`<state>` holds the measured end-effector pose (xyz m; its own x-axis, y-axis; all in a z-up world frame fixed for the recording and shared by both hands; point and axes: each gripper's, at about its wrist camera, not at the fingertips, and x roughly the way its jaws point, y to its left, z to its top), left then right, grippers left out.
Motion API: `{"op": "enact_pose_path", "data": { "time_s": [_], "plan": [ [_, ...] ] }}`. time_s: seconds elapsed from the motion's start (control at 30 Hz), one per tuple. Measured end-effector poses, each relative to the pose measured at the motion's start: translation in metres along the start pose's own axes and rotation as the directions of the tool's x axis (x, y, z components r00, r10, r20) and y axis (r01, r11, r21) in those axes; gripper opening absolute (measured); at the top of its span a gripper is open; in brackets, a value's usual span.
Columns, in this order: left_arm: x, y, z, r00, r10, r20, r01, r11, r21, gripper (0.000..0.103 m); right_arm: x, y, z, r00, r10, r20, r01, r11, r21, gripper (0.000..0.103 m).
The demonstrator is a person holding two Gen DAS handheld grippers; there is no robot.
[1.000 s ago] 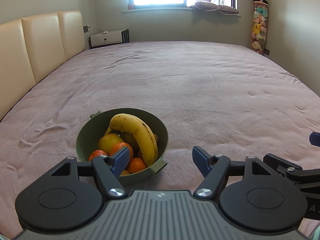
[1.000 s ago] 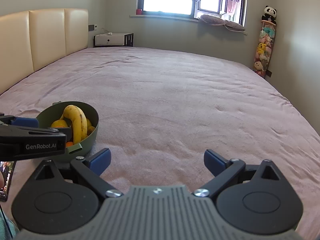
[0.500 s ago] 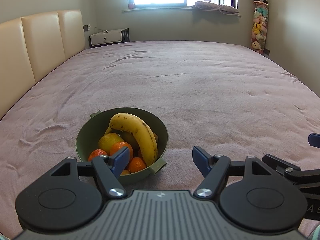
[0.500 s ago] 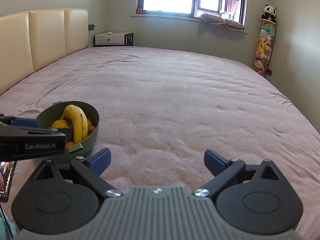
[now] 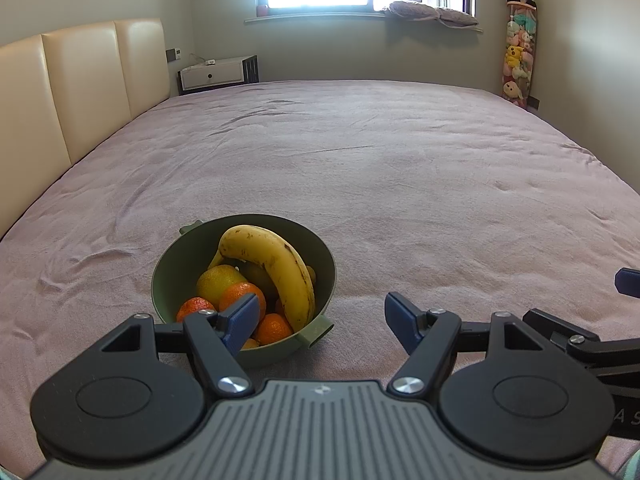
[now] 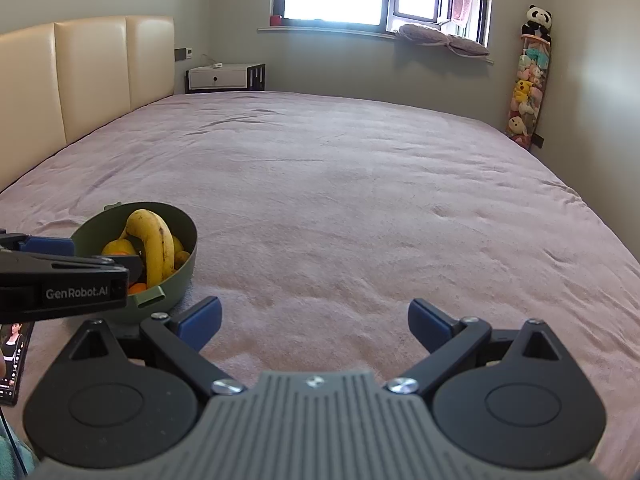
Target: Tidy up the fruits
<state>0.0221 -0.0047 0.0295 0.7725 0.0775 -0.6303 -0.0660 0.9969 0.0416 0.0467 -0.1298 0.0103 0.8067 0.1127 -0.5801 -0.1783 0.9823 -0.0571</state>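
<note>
My wide pink bed cover (image 5: 400, 184) holds one round green bowl (image 5: 176, 264). The long yellow banana (image 5: 280, 264) and small oranges (image 5: 240, 294) lie inside it. My left gripper (image 5: 320, 316) and right gripper (image 6: 314, 322) gape wide, holding nothing. Fruit gathered, or waiting to come out; I can't tell.

Black left gripper (image 5: 322, 318) body, blue pads (image 5: 400, 318), silver screws, "GenRobot.AI" marking.
</note>
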Motion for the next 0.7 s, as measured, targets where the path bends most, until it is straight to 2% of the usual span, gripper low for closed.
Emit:
{"op": "enact_pose_path", "data": {
  "time_s": [0.7],
  "plan": [
    [0.0026, 0.0012, 0.0013, 1.0, -0.001, -0.018, 0.001, 1.0, -0.008, 0.084, 0.0042, -0.0037, 0.0017, 1.0, 0.009, -0.013, -0.009, 1.0, 0.004, 0.098]
  ]
}}
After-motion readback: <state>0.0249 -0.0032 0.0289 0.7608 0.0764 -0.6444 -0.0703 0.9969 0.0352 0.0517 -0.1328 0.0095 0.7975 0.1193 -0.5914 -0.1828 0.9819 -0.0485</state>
